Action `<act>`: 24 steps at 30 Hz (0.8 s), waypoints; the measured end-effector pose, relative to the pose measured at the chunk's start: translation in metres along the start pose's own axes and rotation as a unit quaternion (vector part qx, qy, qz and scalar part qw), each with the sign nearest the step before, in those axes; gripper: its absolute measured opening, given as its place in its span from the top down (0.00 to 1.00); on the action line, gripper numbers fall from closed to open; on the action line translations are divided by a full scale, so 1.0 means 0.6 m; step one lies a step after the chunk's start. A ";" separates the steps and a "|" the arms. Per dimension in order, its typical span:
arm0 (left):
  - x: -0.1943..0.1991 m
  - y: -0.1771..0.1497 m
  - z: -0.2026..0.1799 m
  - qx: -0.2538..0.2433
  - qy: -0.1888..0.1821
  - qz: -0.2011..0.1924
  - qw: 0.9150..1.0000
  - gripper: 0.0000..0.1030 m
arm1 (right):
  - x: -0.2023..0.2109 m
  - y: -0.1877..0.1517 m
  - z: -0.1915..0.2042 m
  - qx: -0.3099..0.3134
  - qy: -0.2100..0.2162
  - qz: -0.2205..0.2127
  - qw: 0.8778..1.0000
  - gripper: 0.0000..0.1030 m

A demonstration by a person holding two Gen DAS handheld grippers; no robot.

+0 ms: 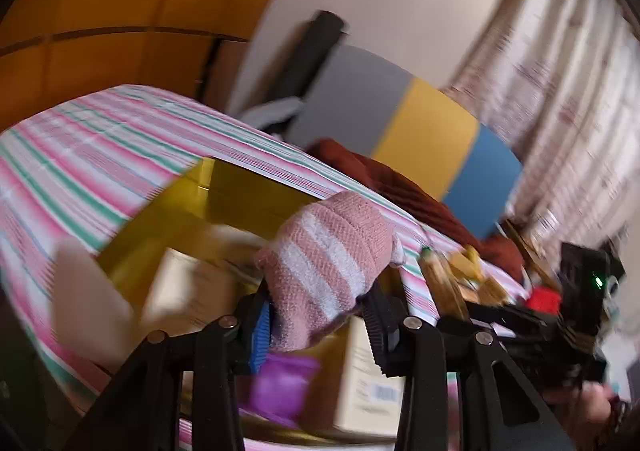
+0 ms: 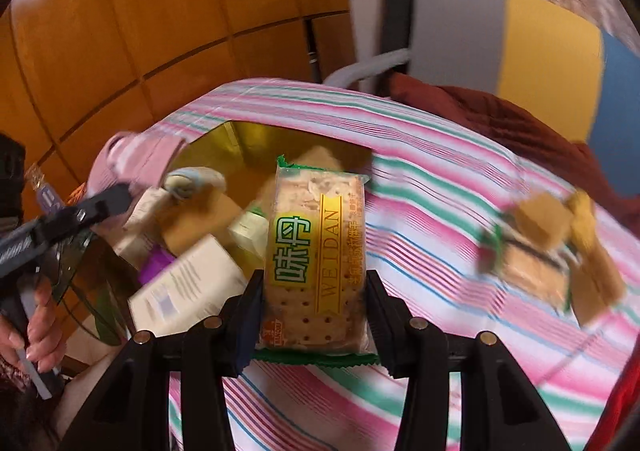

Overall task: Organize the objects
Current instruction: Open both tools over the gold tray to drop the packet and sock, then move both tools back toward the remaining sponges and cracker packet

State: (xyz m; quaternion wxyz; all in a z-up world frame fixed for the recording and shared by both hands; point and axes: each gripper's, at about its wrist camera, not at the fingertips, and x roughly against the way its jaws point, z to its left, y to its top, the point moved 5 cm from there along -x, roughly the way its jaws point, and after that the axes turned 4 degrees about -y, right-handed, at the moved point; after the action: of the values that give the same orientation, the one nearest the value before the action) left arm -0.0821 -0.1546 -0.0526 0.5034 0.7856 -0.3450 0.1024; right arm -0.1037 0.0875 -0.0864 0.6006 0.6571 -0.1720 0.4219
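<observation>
Cracker packet [image 2: 314, 251]: clamped in right gripper [image 2: 312, 315]
Striped sock [image 1: 328, 263]: clamped in left gripper [image 1: 320, 327]
Gold box [image 1: 240, 195]: below both

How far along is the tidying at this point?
Partly done: the gold box already holds a white carton, a purple item and more. In hand: the left gripper holds a pink striped sock, the right gripper a cracker packet. Left: snack packets on the striped cloth.
</observation>
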 end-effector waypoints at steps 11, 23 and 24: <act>-0.045 0.060 0.115 0.073 0.074 0.014 0.995 0.58 | -0.101 0.100 0.082 0.031 0.003 0.050 0.998 0.53; -0.026 0.027 0.085 0.062 0.074 0.006 0.995 0.11 | -0.134 0.138 0.068 -0.015 -0.055 0.032 0.998 0.47; -0.022 0.019 0.079 0.061 0.070 0.007 0.996 0.11 | -0.127 0.134 0.067 -0.016 -0.053 0.027 0.998 0.47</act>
State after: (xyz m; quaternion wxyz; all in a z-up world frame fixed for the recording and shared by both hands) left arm -0.1082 -0.1926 -0.0739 0.4767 0.8032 -0.3080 0.1813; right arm -0.1933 0.0110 -0.0897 0.5897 0.6636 -0.2278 0.3999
